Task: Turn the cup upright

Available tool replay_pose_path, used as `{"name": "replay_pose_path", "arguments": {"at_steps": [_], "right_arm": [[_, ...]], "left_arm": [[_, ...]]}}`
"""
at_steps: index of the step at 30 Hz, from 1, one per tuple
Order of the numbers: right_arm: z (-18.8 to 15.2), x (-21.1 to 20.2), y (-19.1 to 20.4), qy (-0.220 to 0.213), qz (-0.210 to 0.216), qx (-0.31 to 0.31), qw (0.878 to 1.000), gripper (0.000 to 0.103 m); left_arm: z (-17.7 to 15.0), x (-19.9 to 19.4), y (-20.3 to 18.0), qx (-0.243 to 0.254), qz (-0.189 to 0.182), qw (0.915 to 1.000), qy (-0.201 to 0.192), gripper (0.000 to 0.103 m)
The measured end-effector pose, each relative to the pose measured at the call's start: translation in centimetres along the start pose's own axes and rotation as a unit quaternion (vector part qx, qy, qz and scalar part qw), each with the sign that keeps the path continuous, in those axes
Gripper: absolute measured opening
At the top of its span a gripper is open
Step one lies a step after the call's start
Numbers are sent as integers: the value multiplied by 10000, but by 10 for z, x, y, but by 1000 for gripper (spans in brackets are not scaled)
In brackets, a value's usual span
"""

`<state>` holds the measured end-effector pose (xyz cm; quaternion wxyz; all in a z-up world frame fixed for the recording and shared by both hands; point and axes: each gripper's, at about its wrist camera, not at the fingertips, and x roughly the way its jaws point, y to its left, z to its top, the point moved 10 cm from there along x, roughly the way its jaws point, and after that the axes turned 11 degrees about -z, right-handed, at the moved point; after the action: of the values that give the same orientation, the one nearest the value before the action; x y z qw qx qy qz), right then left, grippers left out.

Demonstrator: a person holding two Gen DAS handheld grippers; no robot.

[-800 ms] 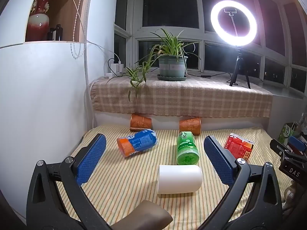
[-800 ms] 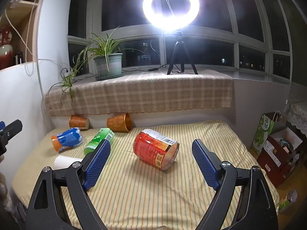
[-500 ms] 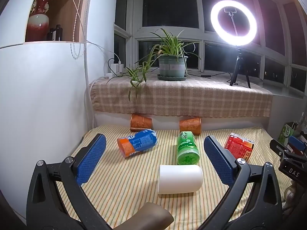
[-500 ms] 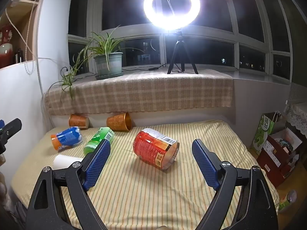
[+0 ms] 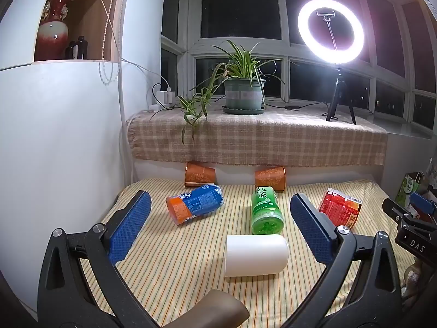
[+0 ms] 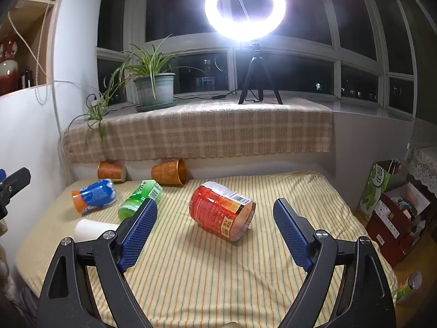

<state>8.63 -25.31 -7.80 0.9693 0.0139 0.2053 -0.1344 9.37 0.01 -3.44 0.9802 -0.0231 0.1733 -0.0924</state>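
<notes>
Several cups lie on their sides on the striped mat (image 5: pixel 169 268). A white cup (image 5: pixel 256 254) lies nearest my left gripper (image 5: pixel 220 227), which is open and empty, hovering short of it. A green cup (image 5: pixel 265 210), a blue-orange cup (image 5: pixel 195 204) and two brown cups (image 5: pixel 199 174) (image 5: pixel 270 177) lie farther back. A red cup (image 6: pixel 222 210) lies on its side between and just beyond the pads of my right gripper (image 6: pixel 215 227), which is open and empty. The red cup also shows in the left wrist view (image 5: pixel 340 207).
A checked cloth covers the window ledge (image 5: pixel 256 139) with a potted plant (image 5: pixel 243 93) and a ring light on a tripod (image 5: pixel 331 35). A white wall (image 5: pixel 54 150) borders the mat's left side. Bags and boxes (image 6: pixel 393 199) stand on the floor at right.
</notes>
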Motion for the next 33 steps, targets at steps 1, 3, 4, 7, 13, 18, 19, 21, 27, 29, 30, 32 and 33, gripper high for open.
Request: {"name": "replay_pose_path", "arguments": {"at_steps": [1,3,4,7,13,18,19,21,27,29,30,32,33], "right_arm": [[0,0,0,1,0,1,10000,87],[0,0,0,-4,-4,1,10000,87],[0,0,0,3,0,-3,10000,87],[1,-1,2,1,4,-5,10000,87],[-1,-4,6,14,14,-12,10000,87],[-1,0,2,23,17,-15,10000,87],[-1,0,2,24,18,-15,10000,87],[-1,0,3,18,11,-20,10000,87],[-1,1,2,35,13,-33,10000,87],[-2,2,3,43,10,-46,10000,87],[-2,2,3,47,9,-47,10000,87],[-2,2,2,53,13,-46,10000,87],[-3,2,2,53,13,-49,10000,87]], "left_arm": [[0,0,0,-2,-4,10000,-2,103],[0,0,0,1,2,10000,-1,103],[0,0,0,2,1,10000,0,103],[0,0,0,8,5,10000,3,103],[0,0,0,11,5,10000,5,103],[0,0,0,12,8,10000,9,103],[0,0,0,8,7,10000,7,103],[0,0,0,6,5,10000,7,103],[0,0,0,11,4,10000,14,103],[0,0,0,10,9,10000,12,103],[0,0,0,13,8,10000,11,103],[0,0,0,14,7,10000,9,103],[0,0,0,12,9,10000,11,103]]}}
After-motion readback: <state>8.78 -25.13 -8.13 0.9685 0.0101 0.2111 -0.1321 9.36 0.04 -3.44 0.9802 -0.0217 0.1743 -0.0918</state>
